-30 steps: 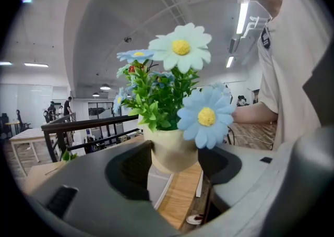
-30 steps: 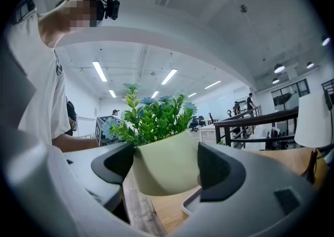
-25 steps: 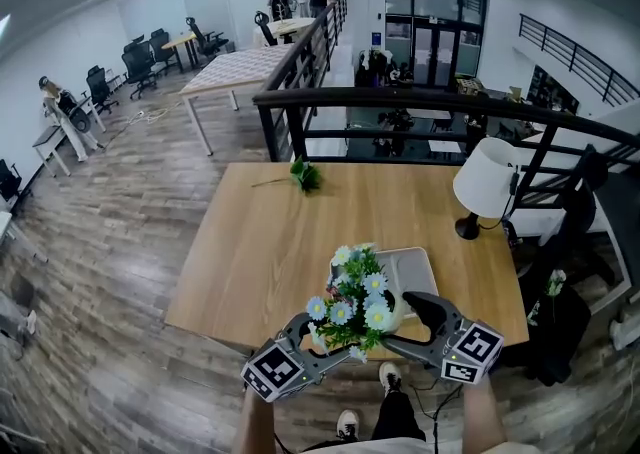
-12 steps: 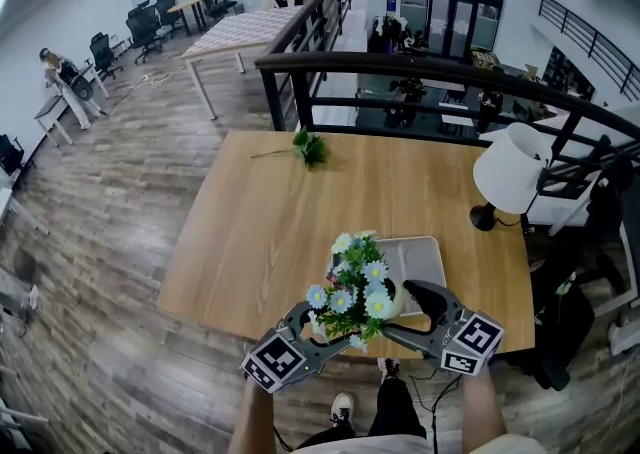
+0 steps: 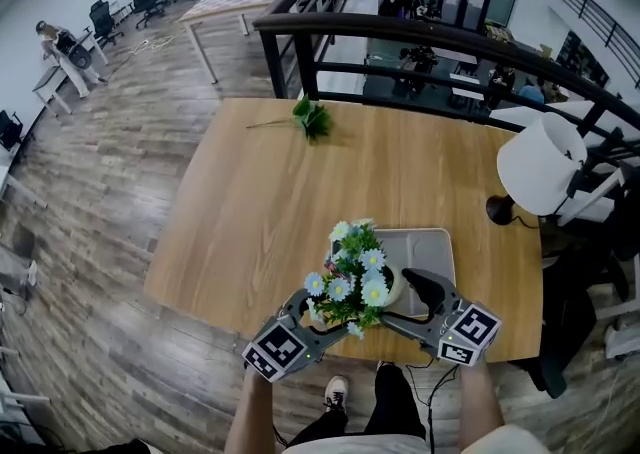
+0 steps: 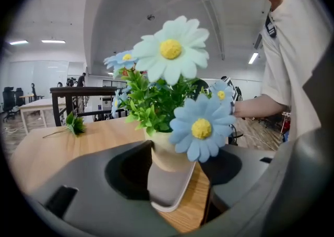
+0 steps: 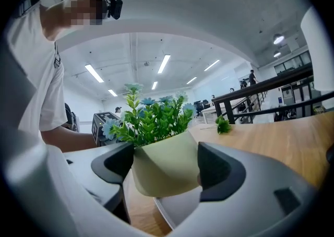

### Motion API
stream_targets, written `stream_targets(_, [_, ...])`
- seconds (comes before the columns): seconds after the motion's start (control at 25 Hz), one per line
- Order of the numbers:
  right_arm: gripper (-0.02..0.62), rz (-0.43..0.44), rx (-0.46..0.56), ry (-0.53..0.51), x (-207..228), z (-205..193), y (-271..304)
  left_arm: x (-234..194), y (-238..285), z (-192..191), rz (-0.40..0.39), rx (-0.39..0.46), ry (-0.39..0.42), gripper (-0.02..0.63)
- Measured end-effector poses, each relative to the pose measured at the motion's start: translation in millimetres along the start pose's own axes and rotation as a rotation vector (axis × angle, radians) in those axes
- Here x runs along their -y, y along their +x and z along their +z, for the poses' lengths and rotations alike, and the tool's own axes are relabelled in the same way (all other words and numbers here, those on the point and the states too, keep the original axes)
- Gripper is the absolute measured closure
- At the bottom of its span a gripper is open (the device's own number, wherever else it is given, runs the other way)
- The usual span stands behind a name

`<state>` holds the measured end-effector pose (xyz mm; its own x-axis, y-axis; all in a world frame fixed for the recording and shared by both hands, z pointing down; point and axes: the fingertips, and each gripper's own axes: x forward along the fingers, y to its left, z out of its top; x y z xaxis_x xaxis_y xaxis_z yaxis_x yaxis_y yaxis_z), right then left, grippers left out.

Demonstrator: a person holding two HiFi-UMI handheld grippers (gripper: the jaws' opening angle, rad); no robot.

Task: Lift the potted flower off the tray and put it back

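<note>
The potted flower (image 5: 357, 280) and both tongs have sunk nearer the table (image 5: 270, 204) since the earlier frame. Left tongs (image 6: 176, 165) and right tongs (image 7: 164, 164) each clamp its pot above the near end of the grey tray (image 5: 432, 244); whether pot and tray touch is unclear. Beyond lies a green sprig (image 5: 313, 120).

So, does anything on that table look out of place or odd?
Only one thing: a loose green sprig lies alone on the far side of the table, well apart from the potted flower, as if a piece had dropped off. Nothing looks spilled or broken, and the tray looks undamaged.
</note>
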<state>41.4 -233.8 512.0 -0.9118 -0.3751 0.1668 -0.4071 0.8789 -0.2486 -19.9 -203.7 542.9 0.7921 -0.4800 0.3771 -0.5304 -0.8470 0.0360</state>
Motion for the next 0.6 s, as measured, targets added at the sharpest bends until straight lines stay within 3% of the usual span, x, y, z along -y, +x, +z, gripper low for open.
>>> stream_targets(0.6, [0.192, 0.03, -0.072, 0.122, 71.7, -60.2, 31.0, -44.4, 57.1, -53.6, 0.005, -0.076, -0.088, 0.304])
